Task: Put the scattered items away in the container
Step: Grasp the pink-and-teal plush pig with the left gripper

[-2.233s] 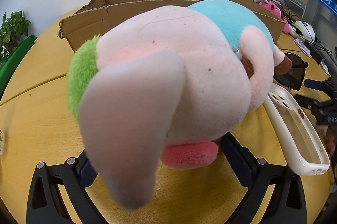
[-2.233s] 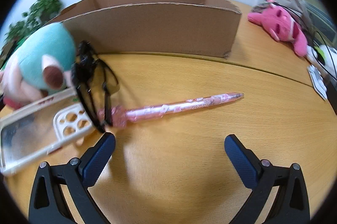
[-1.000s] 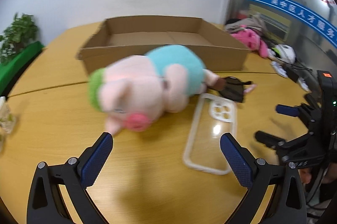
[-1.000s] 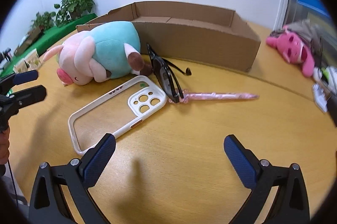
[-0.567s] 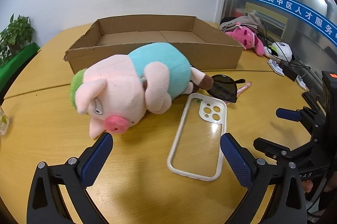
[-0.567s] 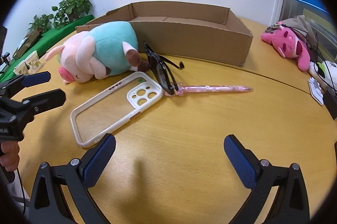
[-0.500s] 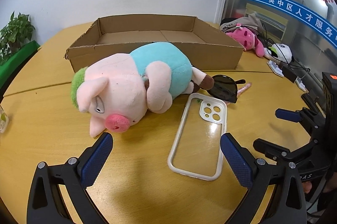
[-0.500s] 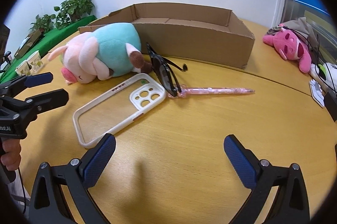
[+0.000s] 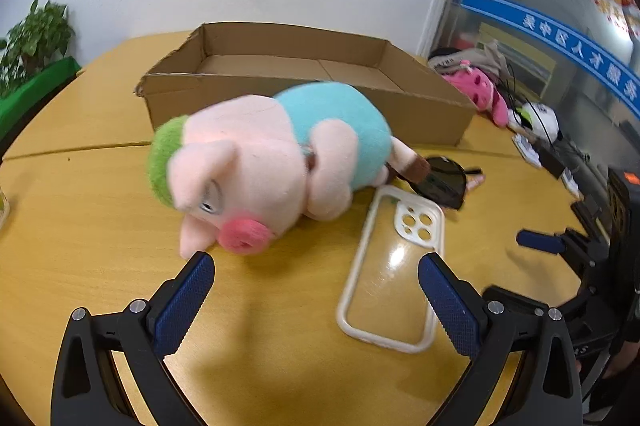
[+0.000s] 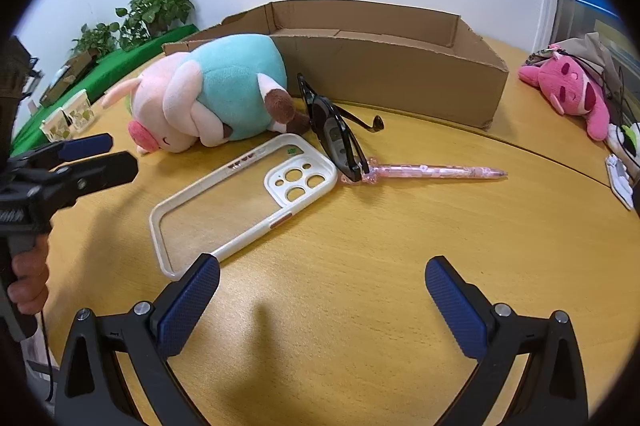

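Left gripper (image 9: 316,284) jaws spread, empty, just short of the pig plush (image 9: 272,162) snout. Right gripper (image 10: 322,290) also spread, empty, above bare table (image 10: 400,246). Plush, phone case (image 10: 244,202), sunglasses (image 10: 334,134), pink pen (image 10: 436,171) all on table in front of cardboard box (image 10: 392,66), none inside.

Soft plush, matt cardboard, glossy plastic on smooth wood

The plush pig (image 9: 272,162) is fuzzy cloth; the box (image 10: 392,70) is matt brown cardboard; the phone case (image 10: 240,210) and sunglasses (image 10: 334,134) look like glossy plastic; the tabletop (image 10: 400,246) shows smooth wood grain
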The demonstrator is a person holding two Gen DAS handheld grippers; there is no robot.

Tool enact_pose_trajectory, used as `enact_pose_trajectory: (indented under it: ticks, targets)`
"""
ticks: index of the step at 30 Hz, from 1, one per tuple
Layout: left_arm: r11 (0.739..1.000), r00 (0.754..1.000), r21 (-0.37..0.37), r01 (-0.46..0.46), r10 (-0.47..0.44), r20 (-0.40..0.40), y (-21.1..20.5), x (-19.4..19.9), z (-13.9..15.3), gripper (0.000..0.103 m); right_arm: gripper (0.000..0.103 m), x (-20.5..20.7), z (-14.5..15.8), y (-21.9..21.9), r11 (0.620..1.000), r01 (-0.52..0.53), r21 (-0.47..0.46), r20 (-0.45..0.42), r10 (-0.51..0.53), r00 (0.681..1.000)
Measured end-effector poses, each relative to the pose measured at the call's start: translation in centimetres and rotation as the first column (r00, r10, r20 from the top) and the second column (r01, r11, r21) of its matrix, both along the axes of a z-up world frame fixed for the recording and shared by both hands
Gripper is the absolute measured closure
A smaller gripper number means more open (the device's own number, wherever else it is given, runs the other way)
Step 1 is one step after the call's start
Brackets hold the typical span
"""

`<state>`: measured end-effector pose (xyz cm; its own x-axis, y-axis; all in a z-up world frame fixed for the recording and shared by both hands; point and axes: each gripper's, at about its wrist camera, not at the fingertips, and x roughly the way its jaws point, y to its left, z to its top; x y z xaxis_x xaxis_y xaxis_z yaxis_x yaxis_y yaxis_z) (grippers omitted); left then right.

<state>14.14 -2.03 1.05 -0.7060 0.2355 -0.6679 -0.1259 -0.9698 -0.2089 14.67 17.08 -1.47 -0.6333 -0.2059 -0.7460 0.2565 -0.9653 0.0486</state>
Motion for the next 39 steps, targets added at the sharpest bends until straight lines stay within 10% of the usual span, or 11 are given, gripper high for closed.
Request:
enact_pose_trajectory:
  ticks: [8,16,26,39]
  targets:
    - [0.987,0.991,0.082,-0.135,0.137,-0.015,-5.5,-2.6,0.8,0.000,0.001,-2.3,3.0,-1.0,0.990,-0.123,-0.075,-0.057,0.119,0.991]
    - [0.993,0.999,0.103,-0.050,0.050,0.001,-5.9,-6.8,0.3,0.000,0.001,-6.1,5.2,-6.7,0.951,-0.305,-0.046,-0.113,0.298,0.948]
    - [0.988,0.999,0.152,0.009,-0.015,0.043,-6.1,-8.4,-0.9,0.009,0.003,-11.8,3.5,-10.7,0.947,-0.320,-0.009,-0.047,0.319,0.947]
    - [0.993,0.999,0.115,0.040,-0.040,-0.002,-5.1,-6.5,1.5,0.022,0.027,-9.4,3.9,-11.0,0.955,-0.296,0.034,-0.145,0.298,0.944]
